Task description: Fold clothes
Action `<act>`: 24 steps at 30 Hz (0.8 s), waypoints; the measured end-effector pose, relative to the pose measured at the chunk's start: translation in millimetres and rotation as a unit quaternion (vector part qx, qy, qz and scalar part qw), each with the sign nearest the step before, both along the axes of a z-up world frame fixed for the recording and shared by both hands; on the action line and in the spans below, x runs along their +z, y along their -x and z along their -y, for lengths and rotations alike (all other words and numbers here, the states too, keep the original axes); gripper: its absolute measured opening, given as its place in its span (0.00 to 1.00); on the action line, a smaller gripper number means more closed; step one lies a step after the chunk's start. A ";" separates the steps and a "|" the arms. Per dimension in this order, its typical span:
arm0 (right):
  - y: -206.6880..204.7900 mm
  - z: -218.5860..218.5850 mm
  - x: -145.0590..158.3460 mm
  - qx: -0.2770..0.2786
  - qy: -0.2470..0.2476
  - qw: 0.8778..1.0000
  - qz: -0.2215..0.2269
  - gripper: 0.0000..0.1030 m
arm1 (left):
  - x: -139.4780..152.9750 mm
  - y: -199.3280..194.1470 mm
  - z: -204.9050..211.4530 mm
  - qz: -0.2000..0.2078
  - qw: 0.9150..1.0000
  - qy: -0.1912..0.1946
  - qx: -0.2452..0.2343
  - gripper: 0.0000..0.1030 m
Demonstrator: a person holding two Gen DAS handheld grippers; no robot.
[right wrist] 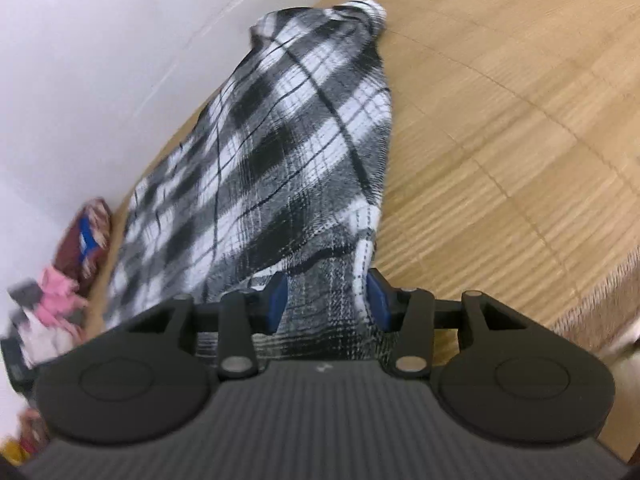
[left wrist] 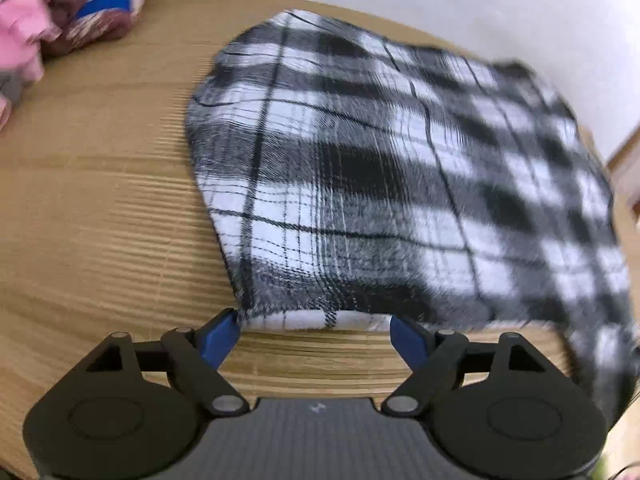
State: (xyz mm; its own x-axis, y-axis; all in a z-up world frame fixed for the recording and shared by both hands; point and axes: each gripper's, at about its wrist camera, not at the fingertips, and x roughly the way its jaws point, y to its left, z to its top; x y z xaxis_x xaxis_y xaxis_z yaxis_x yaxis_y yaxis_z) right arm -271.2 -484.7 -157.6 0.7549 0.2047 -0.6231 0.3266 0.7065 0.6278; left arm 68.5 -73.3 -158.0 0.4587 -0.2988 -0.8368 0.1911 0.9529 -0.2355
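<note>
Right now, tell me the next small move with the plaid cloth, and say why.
Probably ease the left hand-held gripper forward and close it on the near edge of the plaid cloth. Its jaws stand open with that edge just between the tips, not pinched, while the right hand-held gripper seems to hold bunched cloth already. Both ends held would allow a fold on the table.

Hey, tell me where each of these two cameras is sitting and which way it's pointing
Left wrist: rides on the left gripper, facing forward over the wooden table at the plaid garment; its spread blue fingers show.
Right wrist: rides on the right gripper, facing along the plaid garment toward the wall; its fingers flank bunched cloth.
Shared: the garment, the table and the pile of clothes.
</note>
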 end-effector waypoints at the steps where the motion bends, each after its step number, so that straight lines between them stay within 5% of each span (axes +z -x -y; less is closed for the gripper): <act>1: 1.8 1.6 0.1 -0.001 -0.009 1.000 -0.006 0.44 | 2.0 2.6 -2.6 -0.001 1.000 0.007 0.006 0.81; 6: 6.1 -4.6 1.8 0.008 -0.011 1.000 -0.015 0.43 | -4.0 7.1 8.0 -0.007 1.000 -0.011 -0.028 0.81; 16: 5.2 -1.2 -18.6 -0.032 -0.145 0.989 0.005 0.45 | -11.9 -11.5 11.9 -0.030 0.995 0.095 0.023 0.85; 21: 14.9 -1.6 -16.9 -0.035 -0.144 0.989 0.006 0.44 | -13.7 -21.6 11.8 -0.030 0.991 0.119 0.058 0.85; 22: 11.7 -4.7 -16.5 -0.030 -0.135 0.990 0.011 0.44 | -13.4 -24.6 13.3 -0.028 0.991 0.117 0.062 0.81; 24: 2.8 -13.5 -14.8 -0.021 -0.108 0.994 0.022 0.43 | -11.2 -29.5 21.1 -0.021 0.994 0.085 0.065 0.48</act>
